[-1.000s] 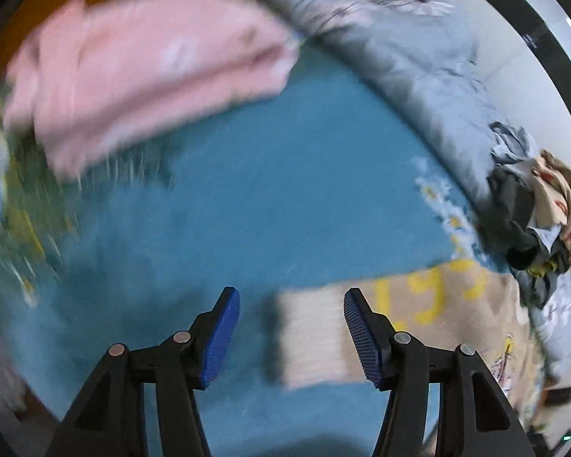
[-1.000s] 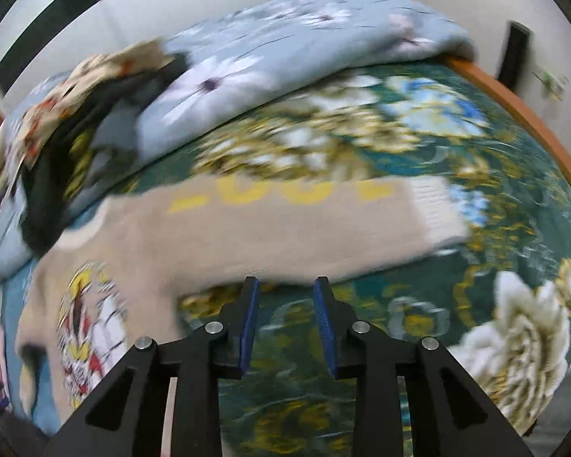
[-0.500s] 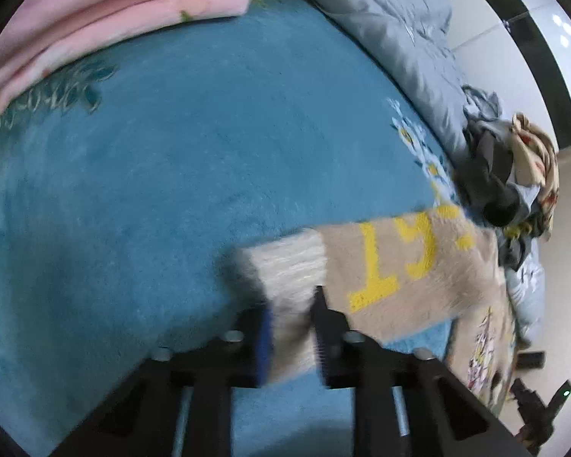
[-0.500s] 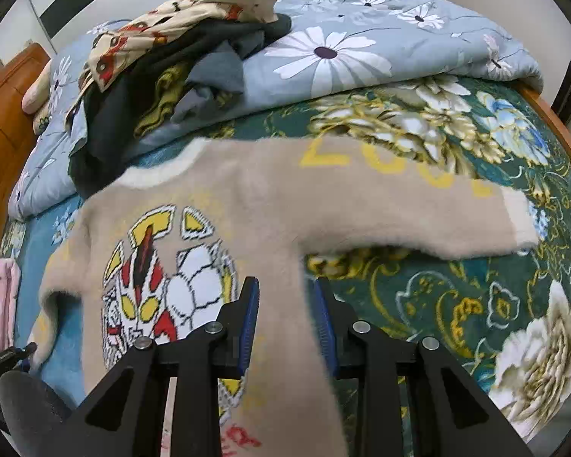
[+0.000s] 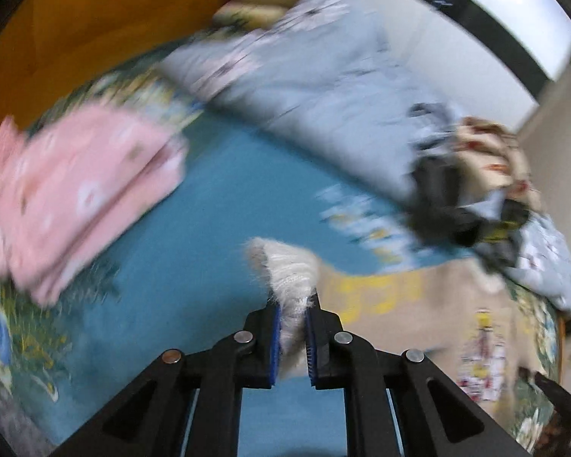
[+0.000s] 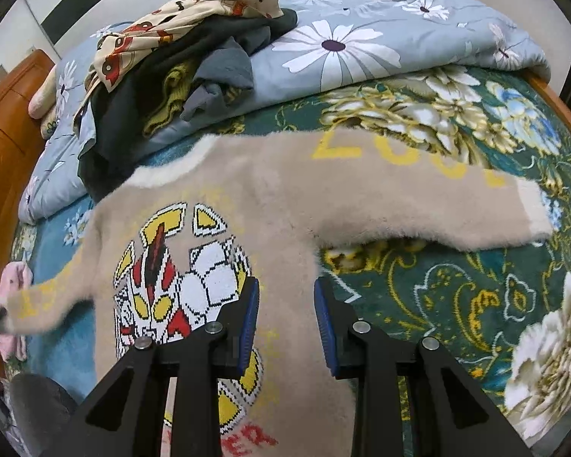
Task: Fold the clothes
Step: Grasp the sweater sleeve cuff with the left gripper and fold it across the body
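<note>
A bed (image 6: 456, 297) covered by a dark green blanket with large flowers and a teal middle fills both views, with a grey-blue daisy quilt (image 6: 361, 34) bunched along the upper part of the right wrist view and a heap of dark and patterned clothes (image 6: 179, 49) on it at upper left.

The beige fuzzy sweater (image 6: 285, 205) lies spread face up across the centre of that view. It has a white collar, a yellow, red and white knitted figure on the chest, yellow numerals on both sleeves and white ribbed cuffs. One sleeve stretches to the right edge; the other runs to the lower left.

The right hand-held gripper (image 6: 286, 327) sits at lower centre with its jaws part-spread over the sweater's body; whether the pads press the fabric cannot be told.

In the blurred left wrist view, the left hand-held gripper (image 5: 293, 342) at lower centre is pressed together on the white cuff (image 5: 289, 266), which stands up above the teal blanket. A folded pink garment (image 5: 72, 190) lies at left.
</note>
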The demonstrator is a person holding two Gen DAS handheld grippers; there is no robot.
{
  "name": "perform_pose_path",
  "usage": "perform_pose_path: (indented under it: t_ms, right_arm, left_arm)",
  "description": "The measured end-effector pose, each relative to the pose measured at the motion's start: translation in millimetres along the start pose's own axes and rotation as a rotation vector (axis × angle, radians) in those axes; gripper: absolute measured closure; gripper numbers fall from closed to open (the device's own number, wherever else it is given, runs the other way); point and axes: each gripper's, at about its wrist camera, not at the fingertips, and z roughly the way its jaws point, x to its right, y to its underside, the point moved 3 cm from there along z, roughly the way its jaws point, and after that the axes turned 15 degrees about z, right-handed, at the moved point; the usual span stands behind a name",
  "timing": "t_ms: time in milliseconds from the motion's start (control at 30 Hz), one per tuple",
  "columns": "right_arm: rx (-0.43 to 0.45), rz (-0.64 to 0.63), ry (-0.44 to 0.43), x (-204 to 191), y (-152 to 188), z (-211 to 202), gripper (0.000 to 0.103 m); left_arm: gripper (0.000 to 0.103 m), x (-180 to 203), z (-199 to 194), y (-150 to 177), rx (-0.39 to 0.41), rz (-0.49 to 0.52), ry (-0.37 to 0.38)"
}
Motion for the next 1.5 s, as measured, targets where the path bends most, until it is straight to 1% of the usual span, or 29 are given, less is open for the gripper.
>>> perform_pose_path:
  t_ms: [67,100,133,200,267,333,467,533,567,667,733,833,867,900,967,1033,1067,1133,1200,1233,1267,1333,1400,1467,1500]
  right_arm:
    - [-0.014,0.012,-0.01,5,1,5,0.072]
    - [-0.02,0.022,-0.017,8,2,8,0.072]
    - [-0.022,0.03,-0.023,11,3,9,0.072]
    - [-0.029,0.051,-0.037,19,3,11,0.072]
    - [-0.031,0.069,-0.046,30,3,11,0.072]
    - [-0.026,0.09,-0.048,45,4,8,0.072]
    - [-0.018,0.15,-0.044,80,6,1,0.072]
    - [-0.017,0.185,-0.036,100,7,0,0.072]
    - [-0.017,0.202,-0.031,109,8,-1,0.072]
    - [-0.02,0.228,-0.017,128,12,-1,0.072]
    - [-0.029,0.245,-0.006,137,15,3,0.072]
    - [-0.043,0.278,-0.013,143,19,8,0.072]
    - [-0.046,0.284,-0.018,143,20,9,0.072]
    - [-0.047,0.285,-0.023,142,21,10,0.072]
    - [-0.051,0.286,-0.032,140,22,13,0.072]
    - [-0.053,0.282,-0.038,136,23,16,0.072]
    - [-0.055,0.283,-0.04,135,23,17,0.072]
    - [-0.055,0.286,-0.048,133,22,21,0.072]
    - [-0.053,0.288,-0.051,131,21,22,0.072]
    - [-0.053,0.292,-0.055,131,20,23,0.072]
    - [-0.052,0.297,-0.063,131,19,22,0.072]
    - [-0.05,0.304,-0.077,132,17,20,0.072]
    - [-0.04,0.305,-0.088,136,12,16,0.072]
    - [-0.02,0.303,-0.088,143,6,8,0.072]
    - [0.001,0.309,-0.087,150,0,3,0.072]
  left_arm:
    - [0.092,48,-13,-27,0.041,0.093,0.056]
    - [0.092,71,-15,-39,0.055,0.131,0.083]
    - [0.092,102,-14,-51,0.064,0.17,0.124]
    - [0.092,161,-5,-67,0.069,0.231,0.213]
    - [0.092,213,7,-75,0.051,0.277,0.288]
    - [0.092,267,23,-73,0.024,0.326,0.362]
    - [0.092,360,59,-47,-0.087,0.38,0.5]
    - [0.092,391,82,-30,-0.174,0.392,0.529]
    - [0.092,402,87,-21,-0.208,0.398,0.531]
    - [0.092,425,113,-4,-0.283,0.414,0.512]
    - [0.092,433,124,2,-0.305,0.38,0.505]
    - [0.092,439,127,-11,-0.274,0.323,0.523]
    - [0.092,443,129,-16,-0.261,0.324,0.523]
    - [0.091,446,130,-20,-0.251,0.338,0.516]
    - [0.09,455,138,-20,-0.273,0.401,0.479]
    - [0.089,460,146,-15,-0.302,0.435,0.452]
    - [0.087,461,152,-10,-0.319,0.444,0.44]
    - [0.086,462,163,2,-0.361,0.435,0.444]
    - [0.078,461,167,8,-0.388,0.402,0.471]
    - [0.062,461,168,10,-0.401,0.384,0.486]
    - [0.048,461,169,10,-0.408,0.369,0.502]
    - [0.045,461,165,7,-0.418,0.344,0.551]
    - [0.045,457,155,-1,-0.399,0.349,0.578]
    - [0.045,441,139,-11,-0.34,0.363,0.577]
    - [0.045,426,129,-15,-0.308,0.362,0.549]
